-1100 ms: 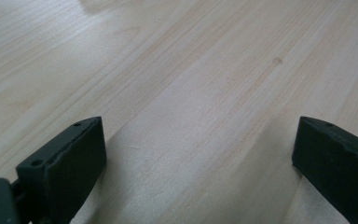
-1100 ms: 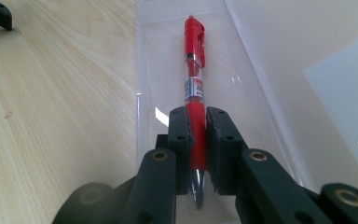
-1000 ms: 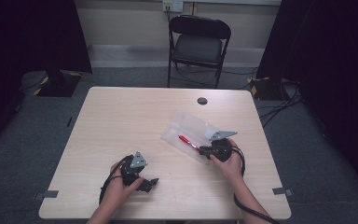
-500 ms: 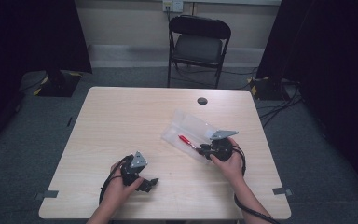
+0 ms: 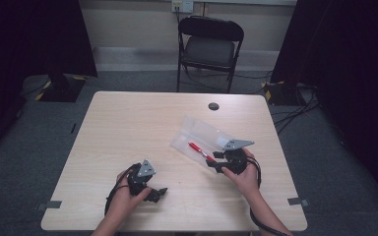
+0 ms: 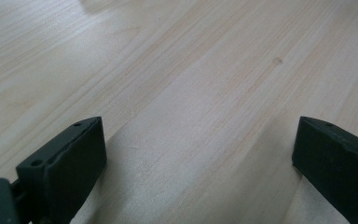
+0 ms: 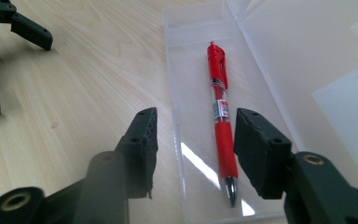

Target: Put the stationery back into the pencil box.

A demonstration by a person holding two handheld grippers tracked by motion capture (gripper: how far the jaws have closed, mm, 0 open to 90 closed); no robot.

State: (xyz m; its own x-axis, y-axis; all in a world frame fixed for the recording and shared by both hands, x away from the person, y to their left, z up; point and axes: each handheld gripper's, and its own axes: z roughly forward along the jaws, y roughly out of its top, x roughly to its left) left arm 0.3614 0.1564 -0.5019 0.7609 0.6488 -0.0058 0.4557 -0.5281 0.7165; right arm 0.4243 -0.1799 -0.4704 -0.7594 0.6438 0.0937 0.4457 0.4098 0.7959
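Observation:
A red pen [image 7: 221, 119] [image 5: 200, 150] lies lengthwise in the tray of an open clear plastic case [image 7: 186, 93] [image 5: 204, 132] on the table's right half. My right gripper [image 7: 193, 140] [image 5: 215, 162] is open, its jaws straddling the case's near end, with the pen's tip end between them and untouched. The case's lid [image 7: 317, 56] lies flat beside the tray. My left gripper [image 6: 196, 154] [image 5: 158, 192] is open near the table's front left, jaws wide apart over bare wood. Its jaws [image 7: 25, 28] also appear at the top left of the right gripper view.
The wooden table [image 5: 138, 128] has a round black grommet [image 5: 213, 106] near its far edge. A black folding chair [image 5: 209, 46] stands behind the table. Dark curtains hang at both sides, and cables [image 5: 295, 105] lie on the floor at the right.

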